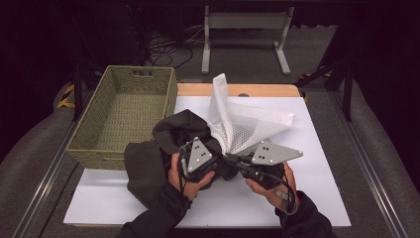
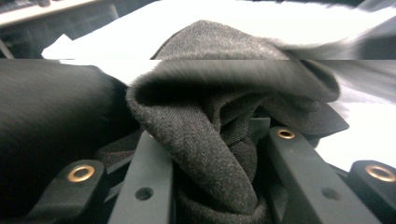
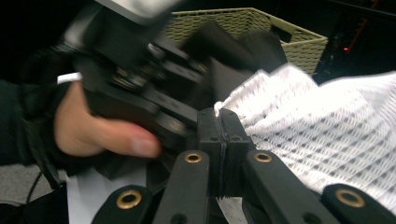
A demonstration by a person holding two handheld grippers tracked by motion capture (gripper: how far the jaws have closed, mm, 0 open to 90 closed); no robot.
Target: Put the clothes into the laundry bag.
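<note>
High view: your left tool [image 1: 214,168] grips a fold of the dark garment [image 1: 181,130] between part-closed jaws; your right tool [image 1: 238,161], jaws fully closed, pinches the white mesh bag [image 1: 247,126] beside it. Keep the bag's mouth taut while feeding cloth in.

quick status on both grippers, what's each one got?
Left gripper: closed on a bunched fold of the dark grey garment.
Right gripper: shut, pinching the edge of the white mesh bag.
</note>
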